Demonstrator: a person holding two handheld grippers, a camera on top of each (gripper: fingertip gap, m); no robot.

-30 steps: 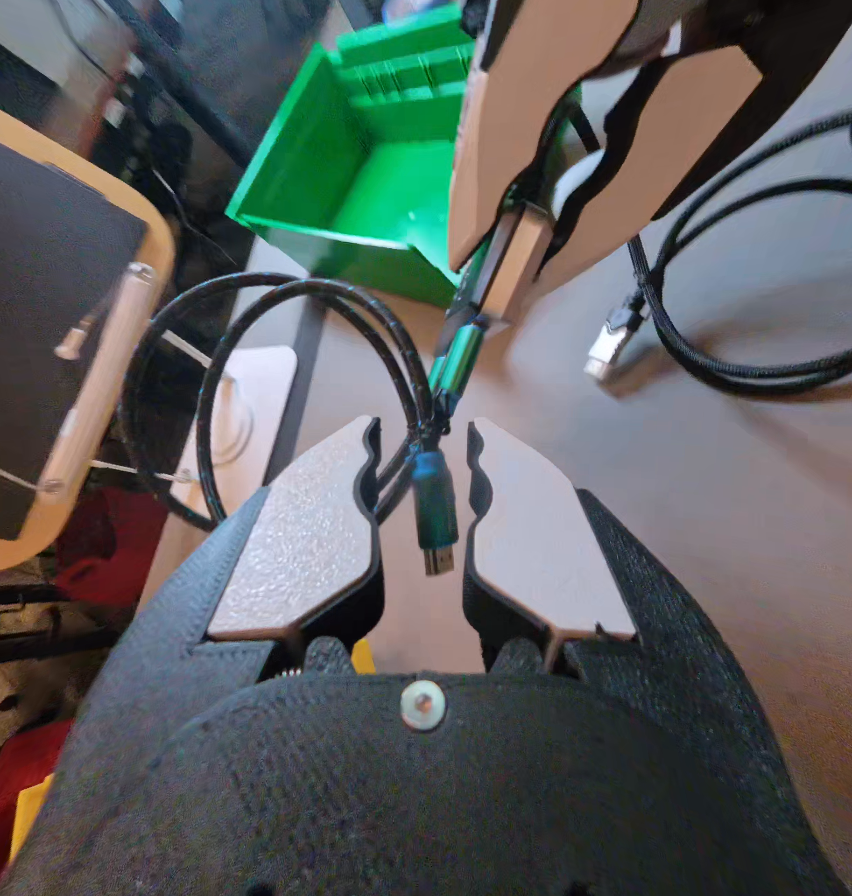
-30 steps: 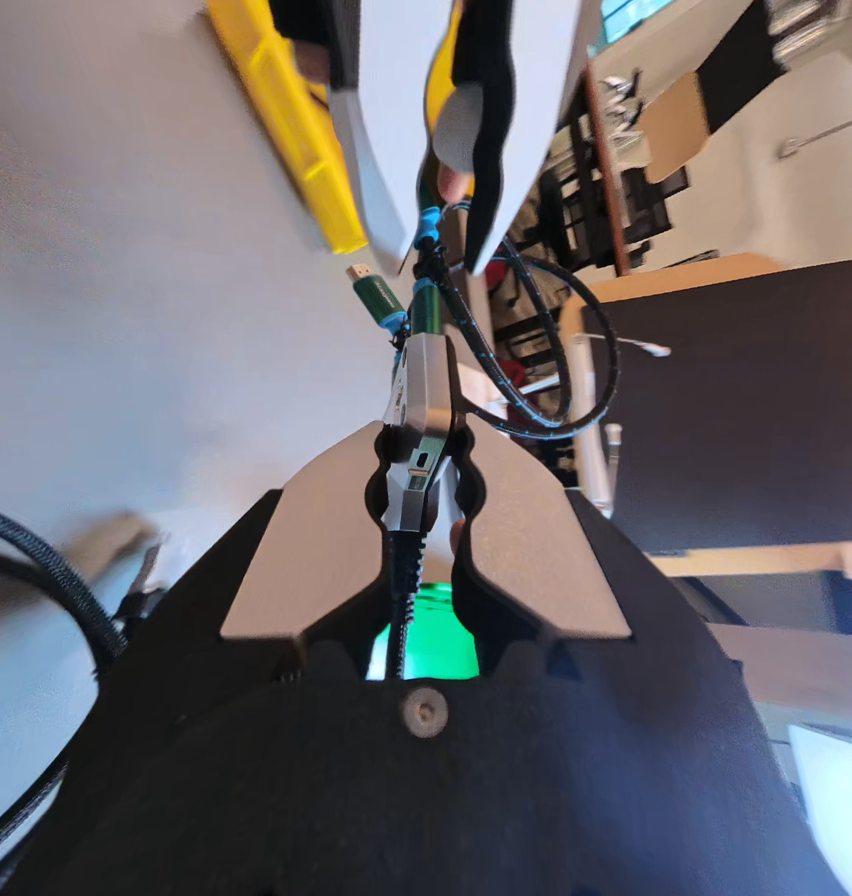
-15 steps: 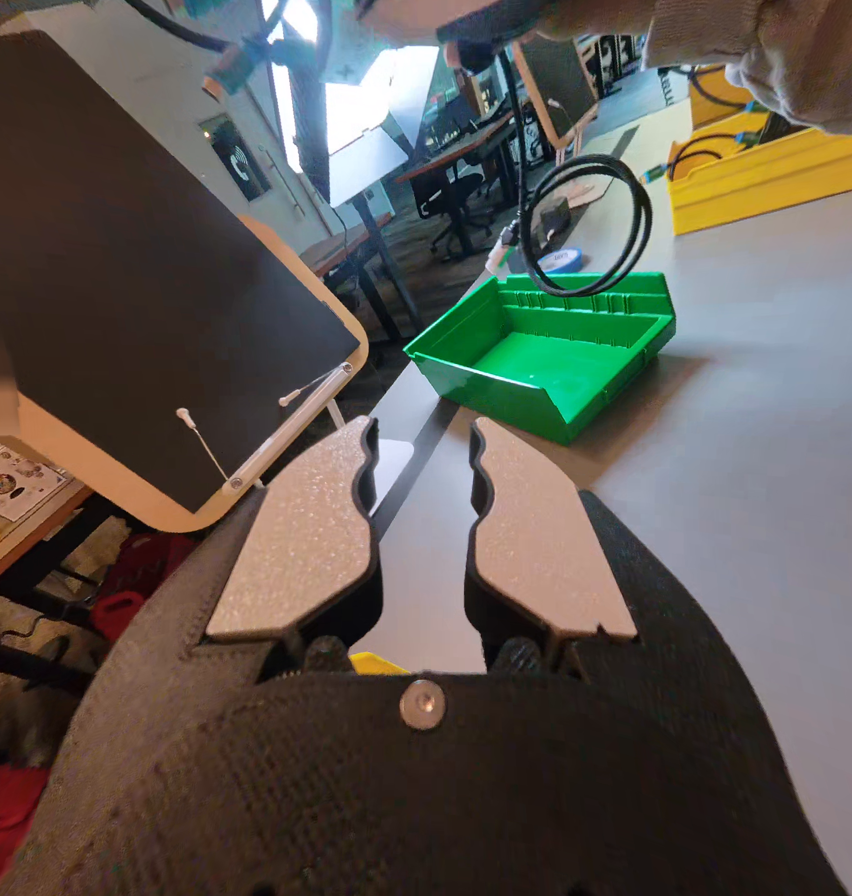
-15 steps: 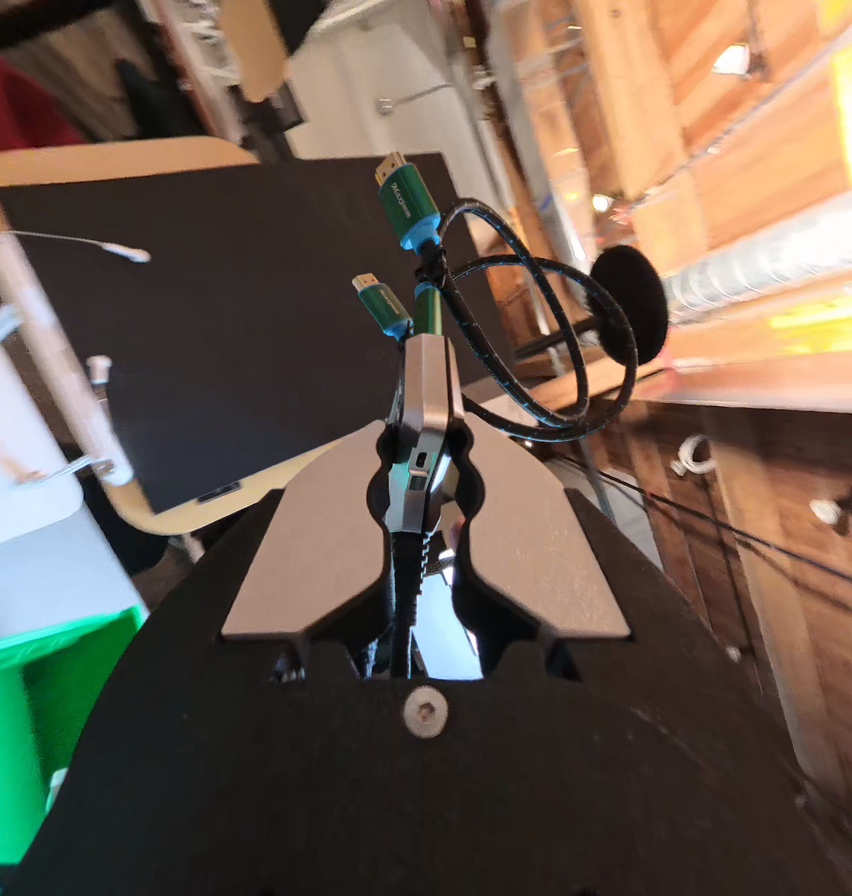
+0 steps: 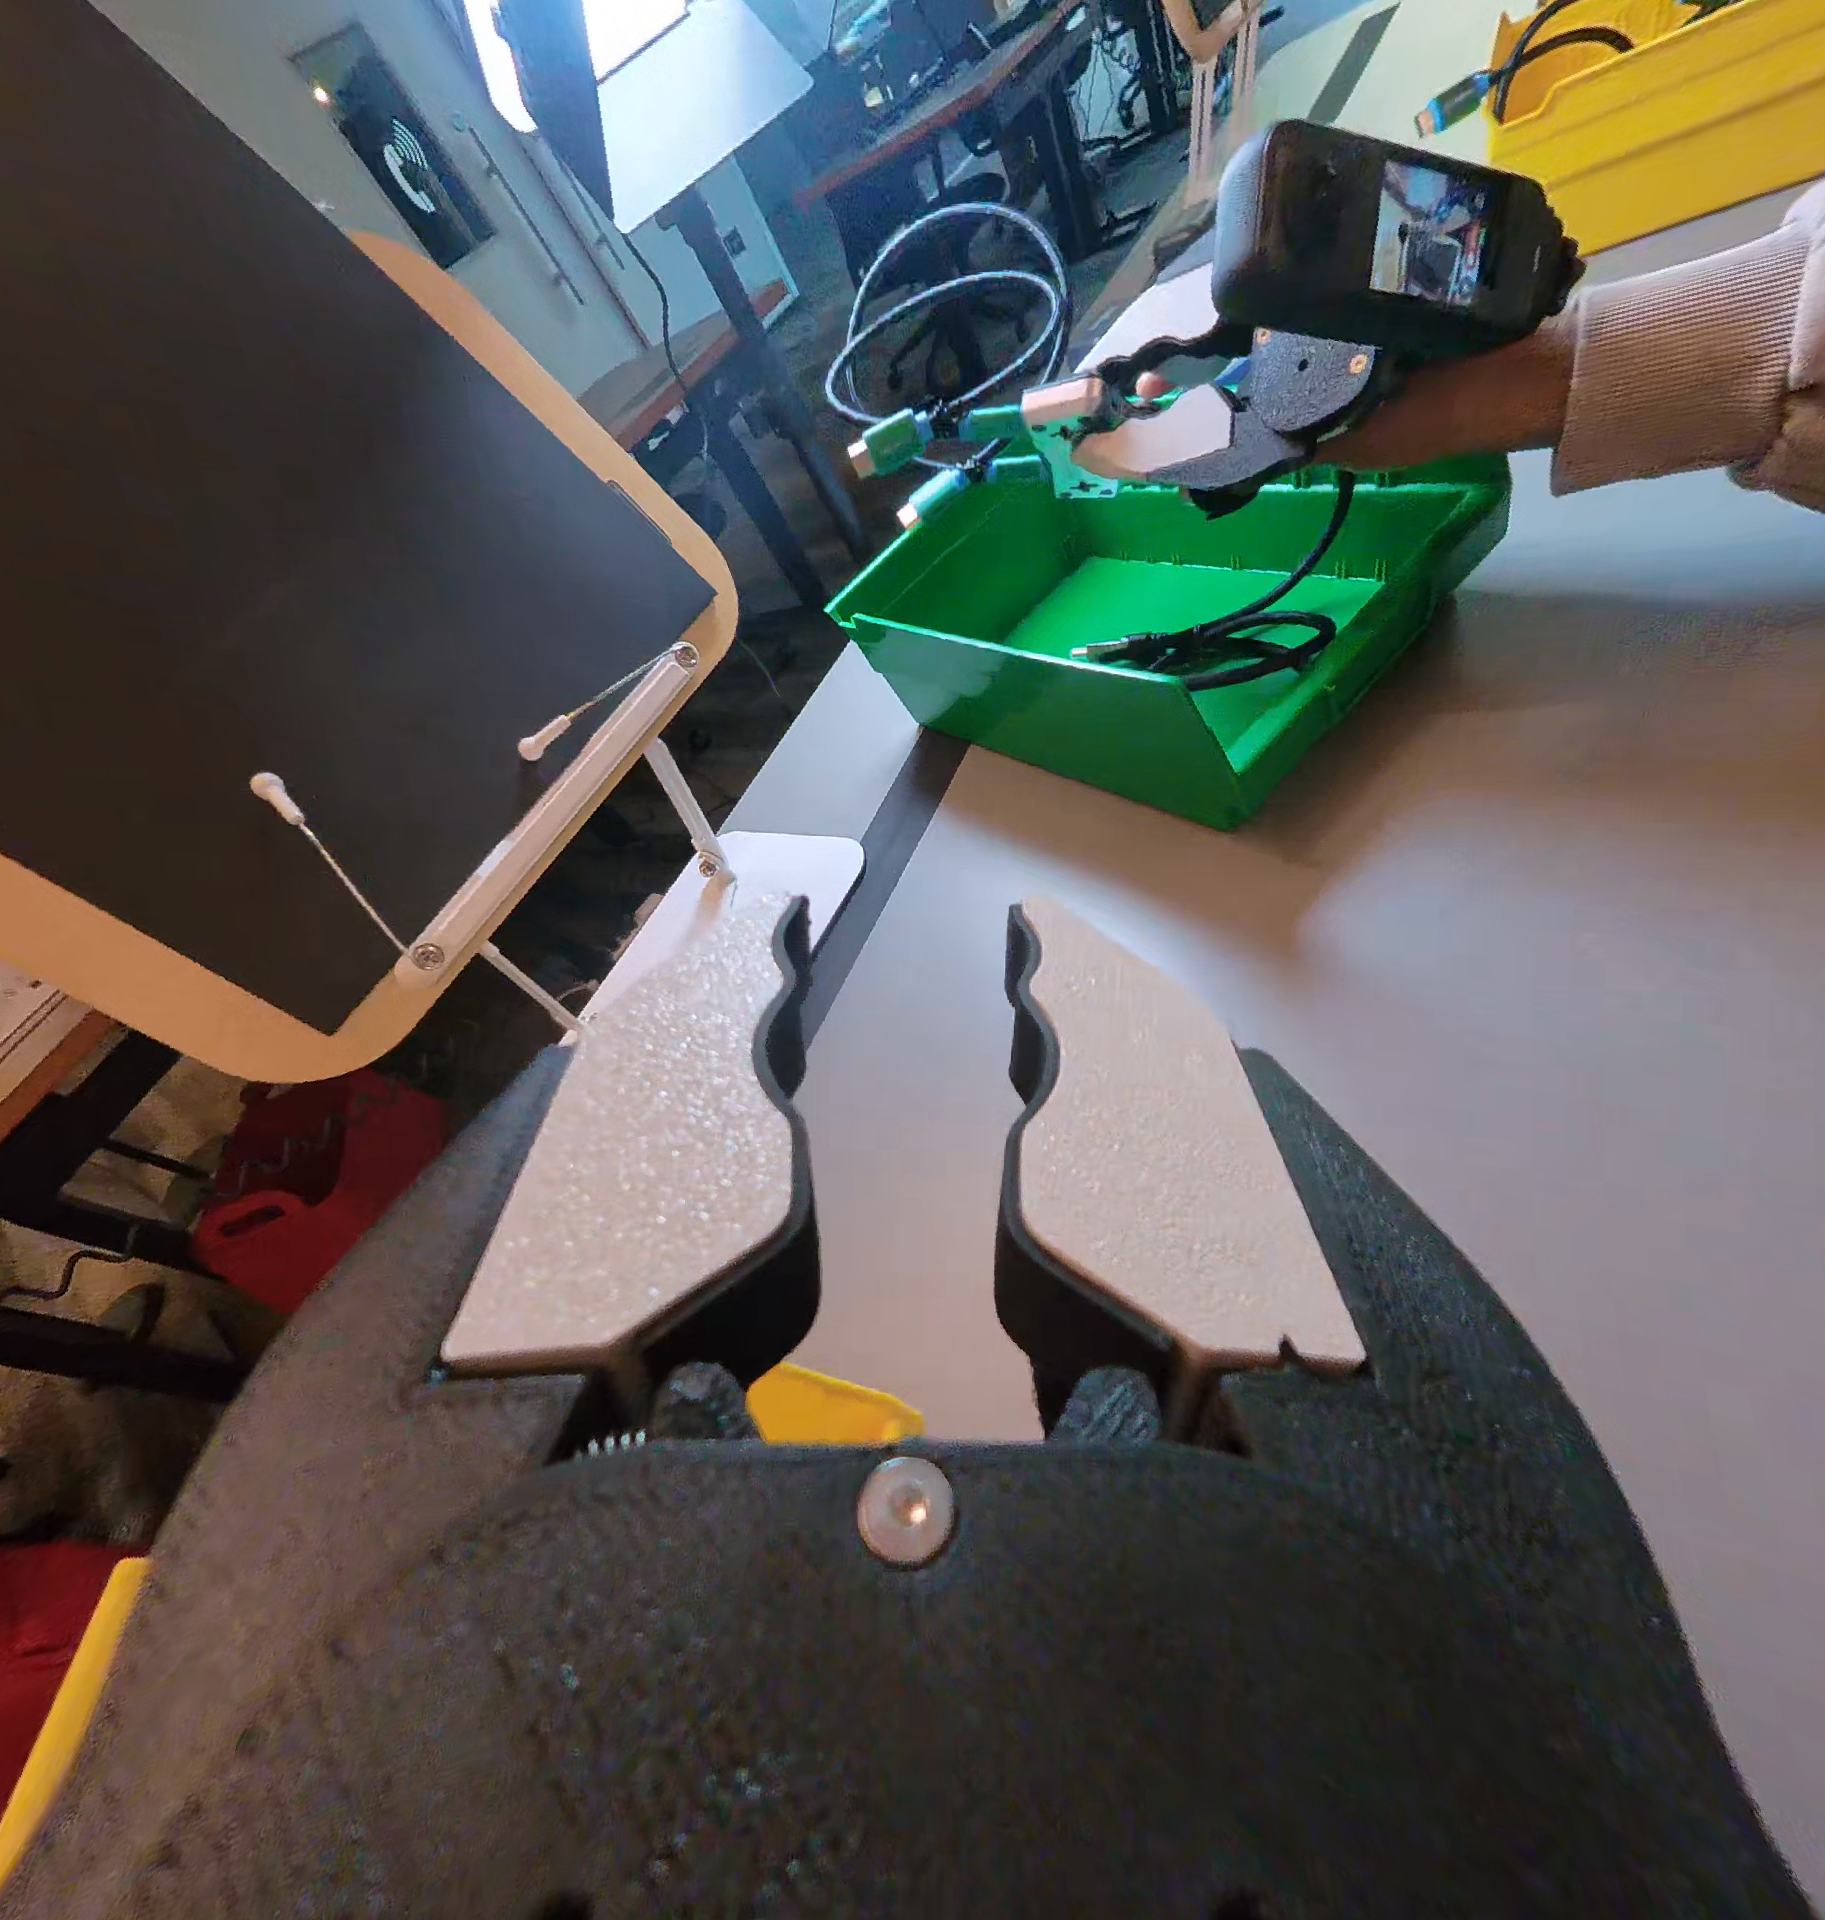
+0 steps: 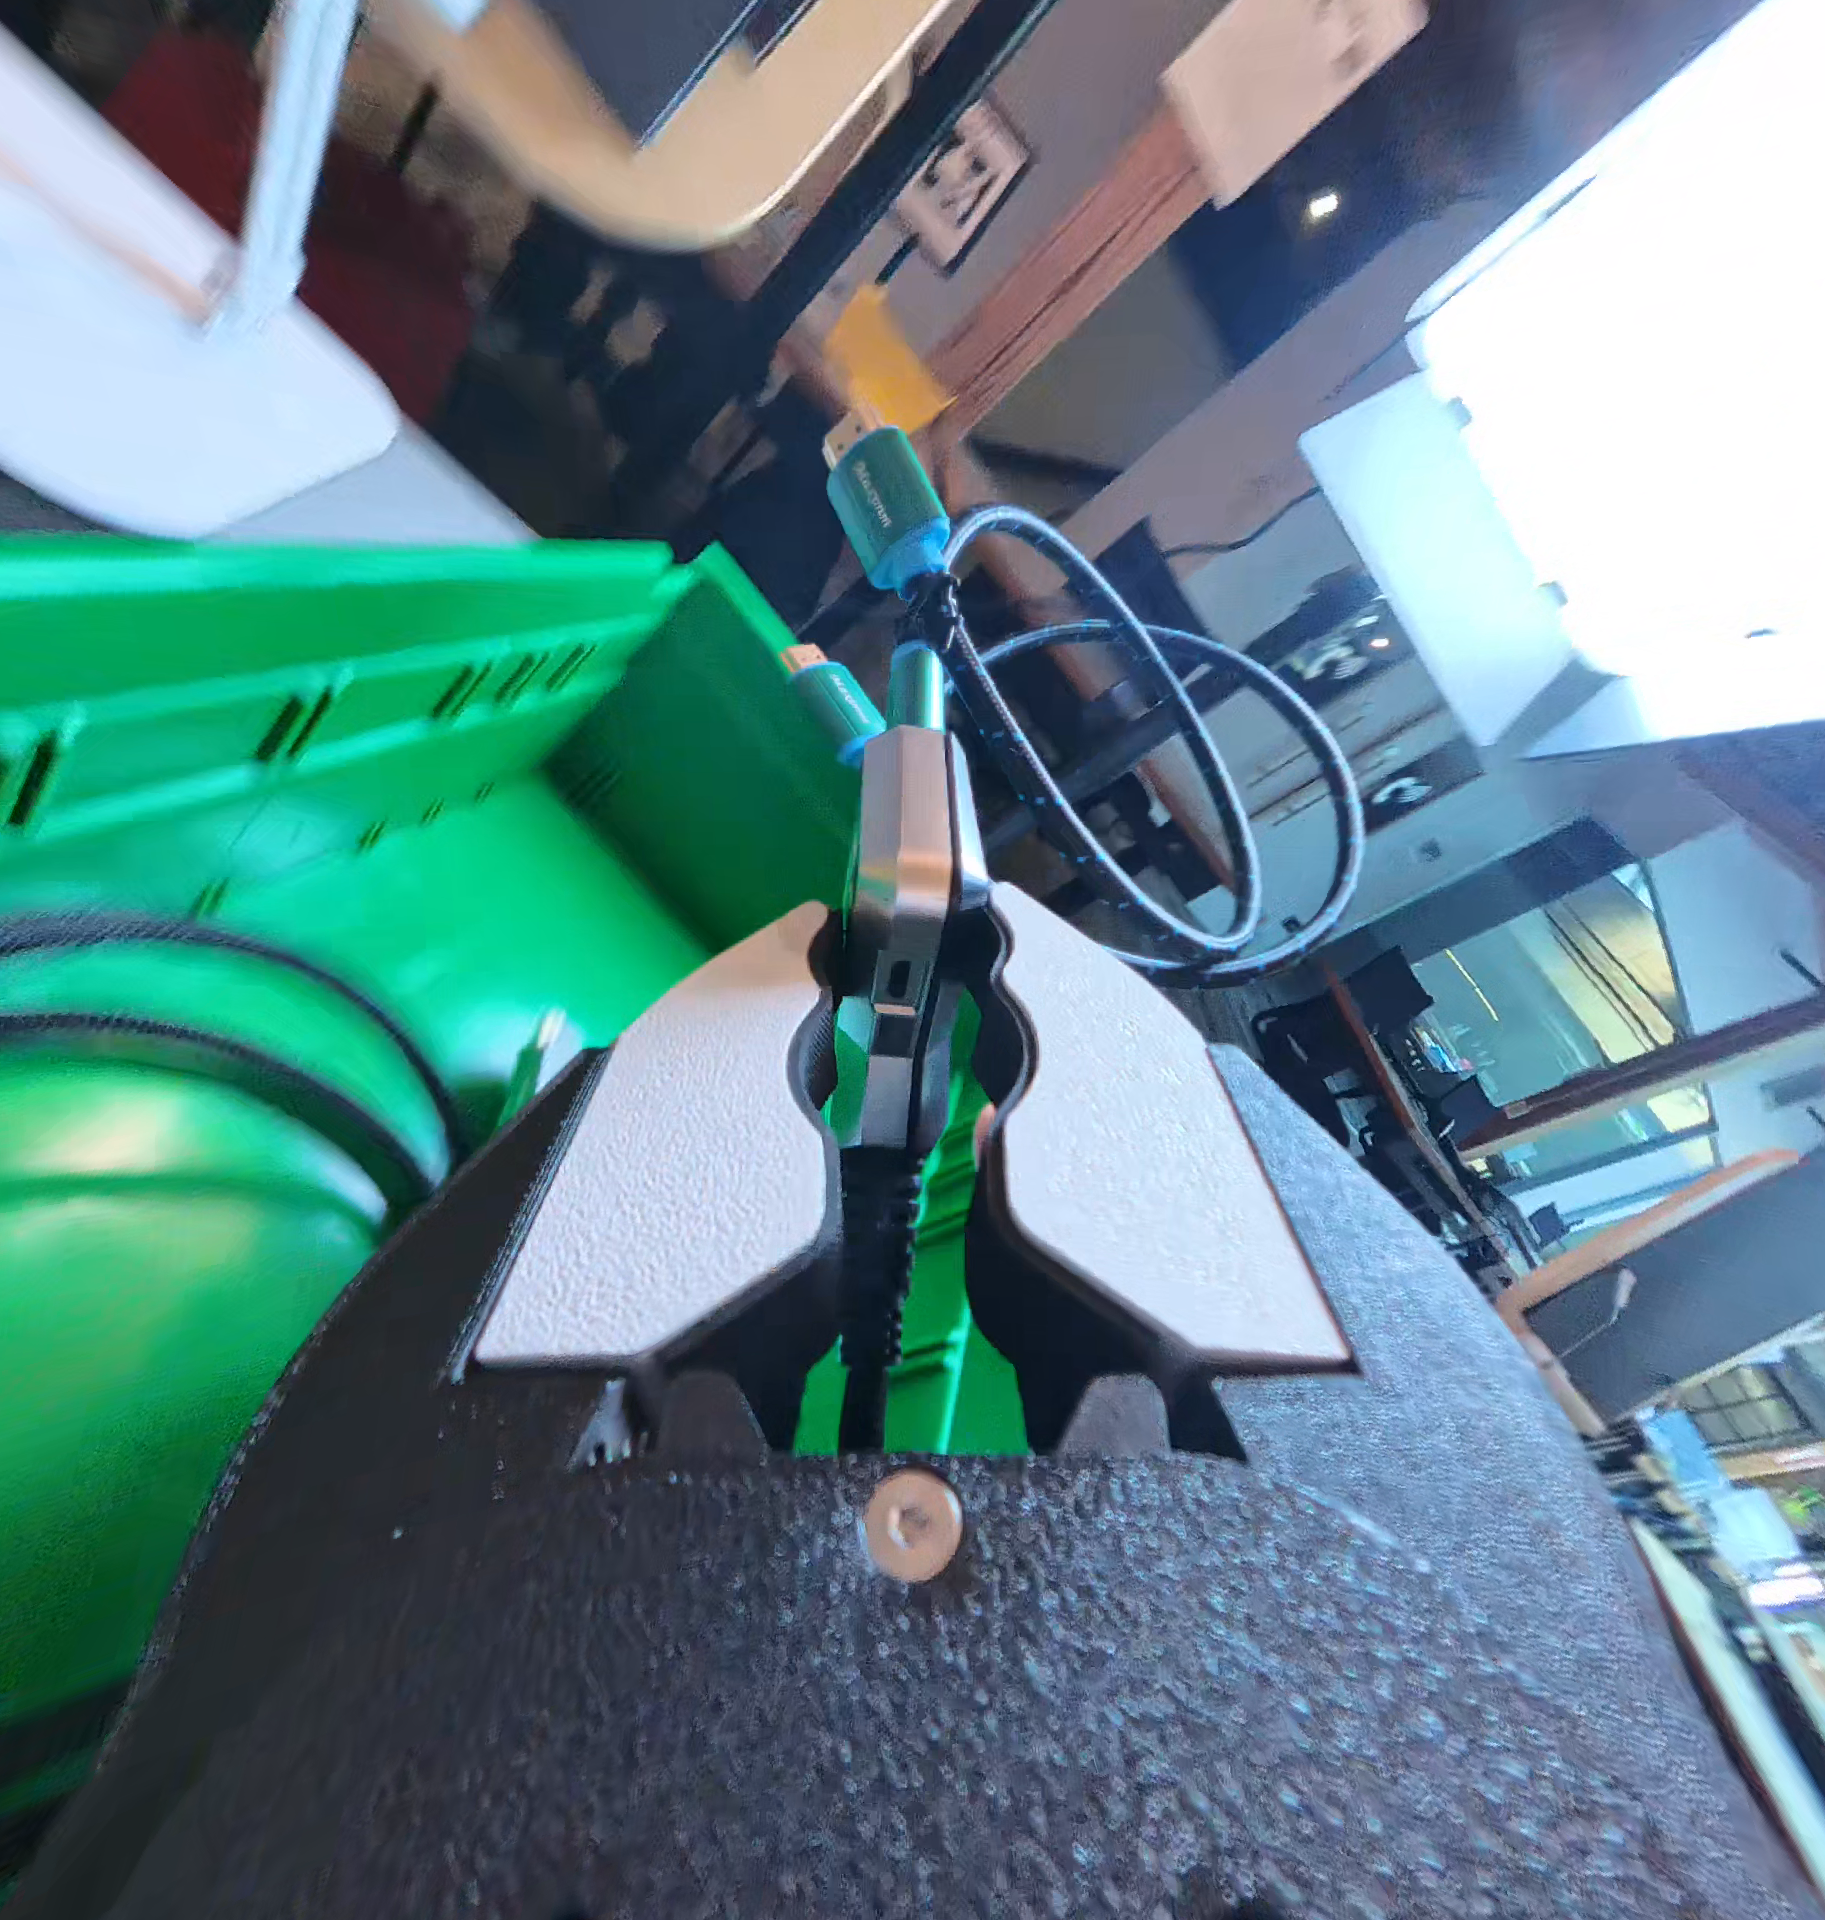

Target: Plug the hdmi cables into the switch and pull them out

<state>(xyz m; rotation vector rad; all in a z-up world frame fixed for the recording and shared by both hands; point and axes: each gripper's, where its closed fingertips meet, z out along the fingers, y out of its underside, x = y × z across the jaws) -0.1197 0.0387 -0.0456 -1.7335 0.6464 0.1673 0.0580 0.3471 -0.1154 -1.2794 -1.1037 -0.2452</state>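
Grey metal switch [image 6: 913,914] sits pinched in the right tongs [image 6: 908,997] over the green bin [image 5: 1116,707], at one o'clock from the spread, empty left tongs [image 5: 903,997], probably to drop it in with its hdmi cables [image 6: 1147,790].

Brushed-metal switch [image 6: 908,831], glossy plastic bin [image 5: 1053,707]

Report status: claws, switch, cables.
Left claw open, empty. Right claw shut on switch above green bin. One HDMI cable plugged in. Nothing obstructing.
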